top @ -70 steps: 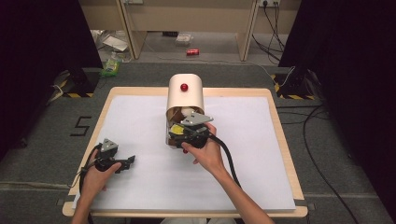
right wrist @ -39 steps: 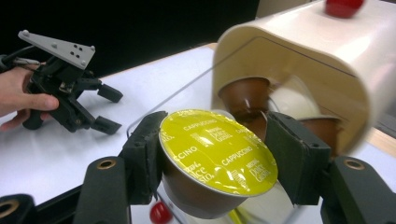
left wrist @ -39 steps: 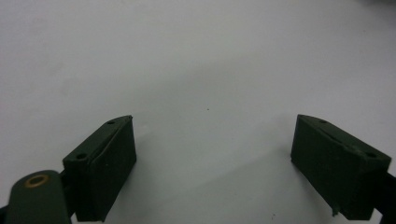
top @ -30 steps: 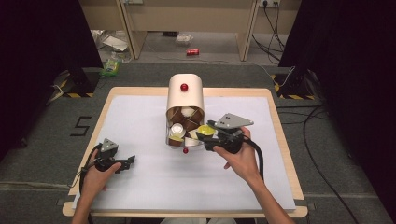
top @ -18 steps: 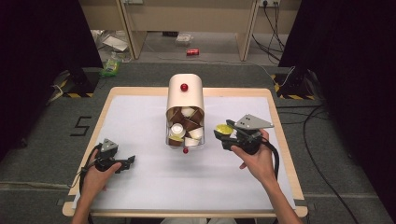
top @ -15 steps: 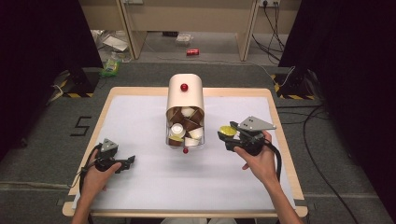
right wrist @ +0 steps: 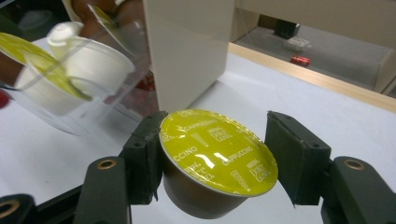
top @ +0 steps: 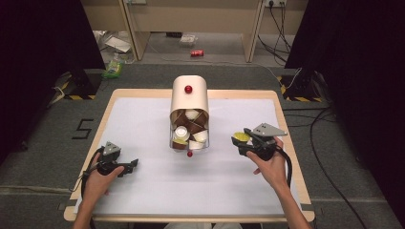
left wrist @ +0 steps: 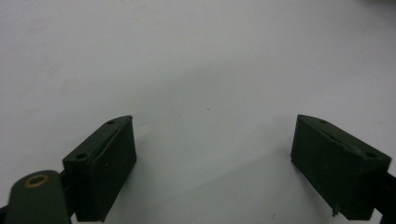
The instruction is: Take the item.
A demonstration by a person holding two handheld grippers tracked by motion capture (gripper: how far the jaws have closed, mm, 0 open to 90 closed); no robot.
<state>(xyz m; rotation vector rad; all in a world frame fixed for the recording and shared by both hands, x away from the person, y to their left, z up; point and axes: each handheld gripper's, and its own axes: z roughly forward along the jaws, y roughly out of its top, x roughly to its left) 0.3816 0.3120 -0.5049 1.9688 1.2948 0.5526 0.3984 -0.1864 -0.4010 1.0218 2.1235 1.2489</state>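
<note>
A coffee capsule (right wrist: 215, 149) with a yellow-green foil lid sits upright between the jaws of my right gripper (right wrist: 219, 161), which is shut on its dark body. In the high view this right gripper (top: 240, 141) holds the capsule (top: 241, 137) low over the white table cover, to the right of a cream capsule dispenser (top: 190, 98) with a red knob. The dispenser's clear front drawer (top: 189, 140) holds several more capsules. My left gripper (top: 133, 165) rests at the front left, and the left gripper (left wrist: 215, 158) stands open over bare white surface.
The white cover (top: 143, 191) lies on a wooden table (top: 286, 102) whose edge runs close to the right hand. In the right gripper view the dispenser (right wrist: 187, 42) and its clear drawer (right wrist: 70, 93) stand just beyond the capsule. Cables and dark curtains flank the table.
My right gripper has carried the capsule from the dispenser's mouth out to the right and lower toward the table. The left gripper has stayed put.
</note>
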